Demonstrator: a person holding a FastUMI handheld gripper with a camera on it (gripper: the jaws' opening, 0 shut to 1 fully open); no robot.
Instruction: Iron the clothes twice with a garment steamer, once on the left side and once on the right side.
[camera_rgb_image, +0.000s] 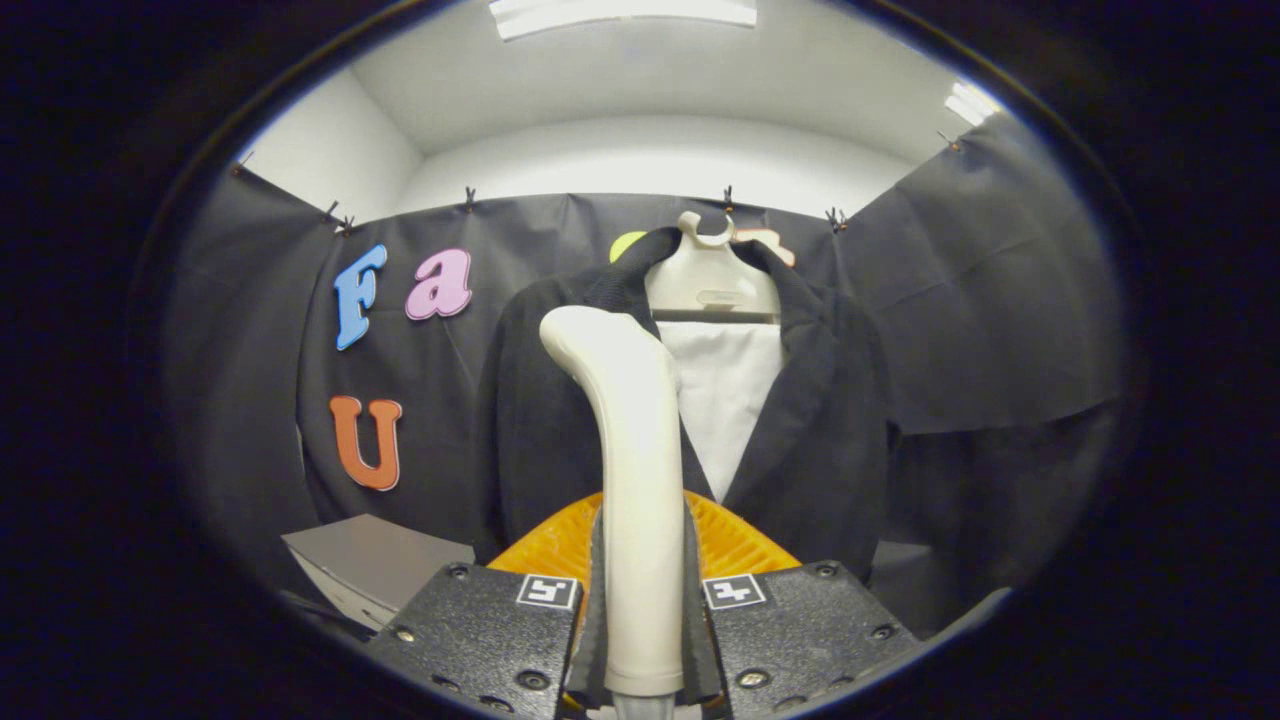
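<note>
A white garment steamer stands upright between my fingers, its handle clamped on both sides and its bent head rising in front of the clothes. My gripper is shut on that handle. Beyond it a dark jacket hangs on a white hanger against the booth wall, open at the front with a white panel showing between the lapels. The steamer's head sits over the jacket's left front, slightly apart from the cloth as far as I can tell. The steamer hides part of the left lapel.
A grey box or tabletop lies low to the left of the fingers. Another grey surface shows low on the right beneath the jacket. The black booth wall closes in behind and on both sides.
</note>
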